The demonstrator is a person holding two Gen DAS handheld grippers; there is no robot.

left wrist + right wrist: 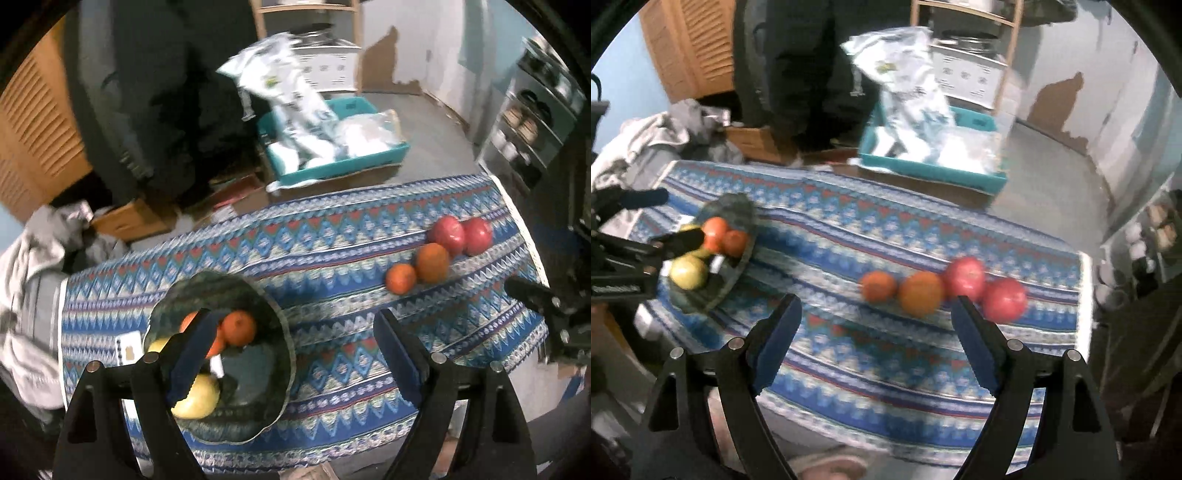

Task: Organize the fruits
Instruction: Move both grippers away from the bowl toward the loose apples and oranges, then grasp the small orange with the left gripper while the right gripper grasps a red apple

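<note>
The patterned tablecloth [886, 229] covers a small table whose far edge drops to a grey floor, and its right edge falls away just past the outermost red apple [1004, 299]. The widest free stretch of cloth lies between the dark green bowl [273, 321] and the row of loose fruit.

The left gripper [291, 354] hangs over the bowl with its jaws spread wide and nothing between them; one finger crosses in front of the bowl's contents without clearly touching them. The right gripper [875, 332] is likewise spread wide and empty above bare cloth, just short of the loose fruit.

In the bowl lie an orange [239, 328], a second orange partly hidden behind the finger, and a yellow apple [197, 398]. To the right of the bowl, well apart from it, four fruits sit in a touching line: a small orange [878, 286], a larger orange [921, 293], a red apple [964, 277], then the outermost one.

Beyond the table's far edge stand a teal bin [332, 166] holding white bags and a cardboard box [125, 221].
</note>
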